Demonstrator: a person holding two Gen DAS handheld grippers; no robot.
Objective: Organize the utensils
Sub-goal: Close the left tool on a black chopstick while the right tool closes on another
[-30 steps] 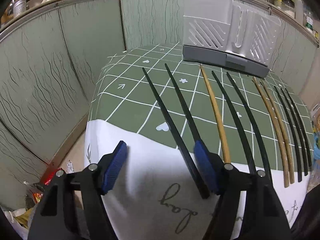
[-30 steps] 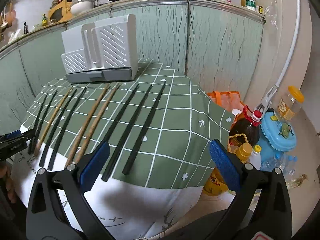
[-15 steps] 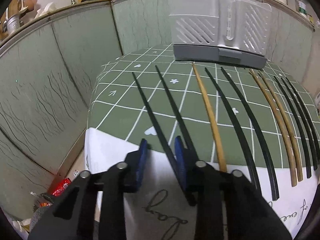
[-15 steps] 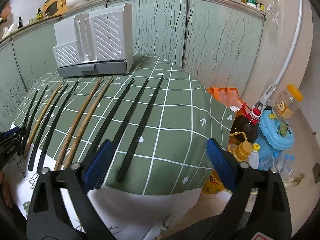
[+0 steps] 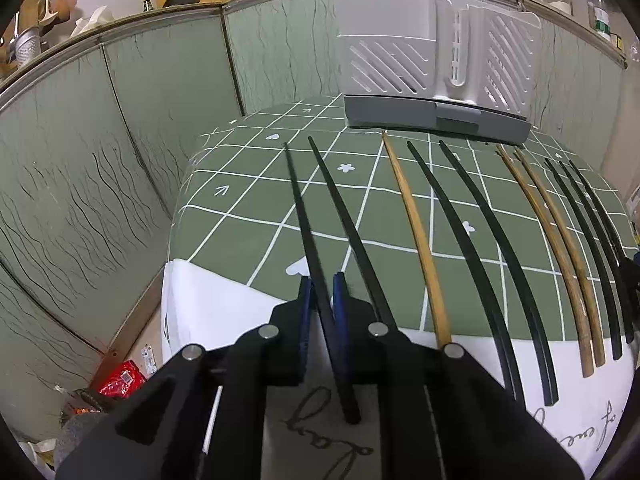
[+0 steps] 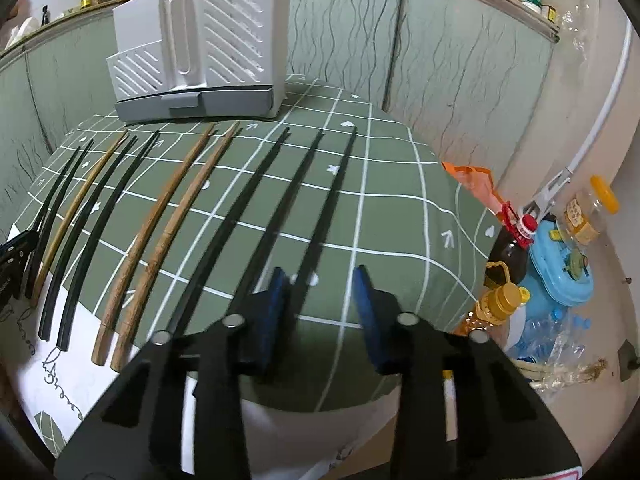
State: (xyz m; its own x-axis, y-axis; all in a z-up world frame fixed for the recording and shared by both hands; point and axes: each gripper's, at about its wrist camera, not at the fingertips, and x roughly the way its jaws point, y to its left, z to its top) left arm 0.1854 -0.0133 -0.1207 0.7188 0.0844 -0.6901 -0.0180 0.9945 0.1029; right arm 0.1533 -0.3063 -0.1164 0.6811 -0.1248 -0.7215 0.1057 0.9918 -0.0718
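Surface (image 5: 248, 216): covered by a green cloth with a white grid, a white band with script along its near edge. Chopsticks: laid side by side in a row across the cloth, thin ends toward the far side, thick ends toward the near edge. From left to right in the left wrist view: two black ones, one light wooden stick (image 5: 416, 236), two more black, a brown wooden pair (image 5: 560, 248), then three black at the far right. Rack (image 5: 432, 64): white slatted plastic on a grey base, upright at the far edge of the surface, just beyond the chopstick tips. Left tongs (image 5: 320, 284): closed on the leftmost black chopstick (image 5: 300, 208), blue pads pressed to either side of it near its thick end, which juts out past the pads over the white band; the neighbouring black stick lies just right of the pads. Right tongs (image 6: 320, 280): jaws have just been closing, a gap between the pads; the rightmost black chopstick (image 6: 332, 200) runs between them, close to the left pad (image 6: 276, 300), and whether that pad touches it cannot be told; the right pad is apart from it. Floor right of the surface: a dark bottle (image 6: 508, 248), a blue lidded container (image 6: 560, 268), an orange bag (image 6: 476, 184).
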